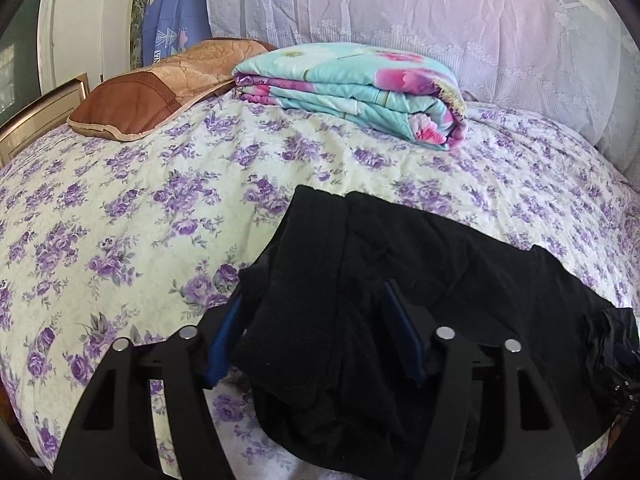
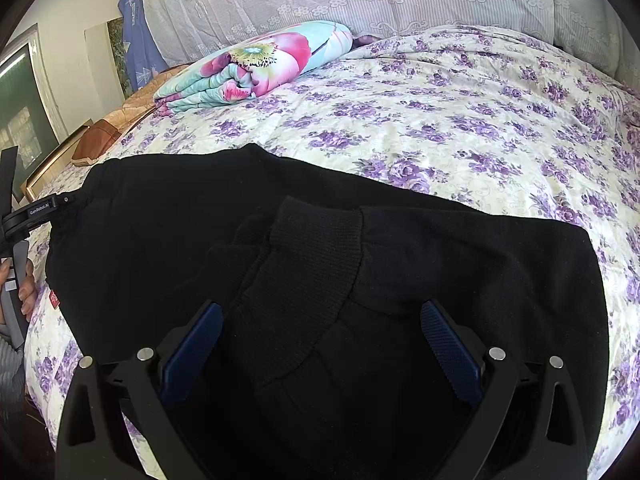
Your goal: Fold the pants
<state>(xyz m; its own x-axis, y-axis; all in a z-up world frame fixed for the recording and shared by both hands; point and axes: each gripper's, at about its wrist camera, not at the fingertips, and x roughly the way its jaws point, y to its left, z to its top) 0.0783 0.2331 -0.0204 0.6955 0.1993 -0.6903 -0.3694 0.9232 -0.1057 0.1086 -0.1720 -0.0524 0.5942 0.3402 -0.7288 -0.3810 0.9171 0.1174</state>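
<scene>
Pants [image 2: 320,260] black, folded, cuffs uppermost

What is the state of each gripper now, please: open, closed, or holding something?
Left gripper: open, jaws apart around a fold of the black pants, not pinching it.
Right gripper: open, jaws wide, the ribbed cuff between them, not clamped.

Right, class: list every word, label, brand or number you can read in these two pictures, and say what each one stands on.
"GenRobot.AI": white print on the black body of the left gripper, seen at the left edge of the right wrist view.
Red tag at the edge of the black pants: white marks, too small to read.
Blue curtain: printed letters near its lower part, too blurred to read.
</scene>
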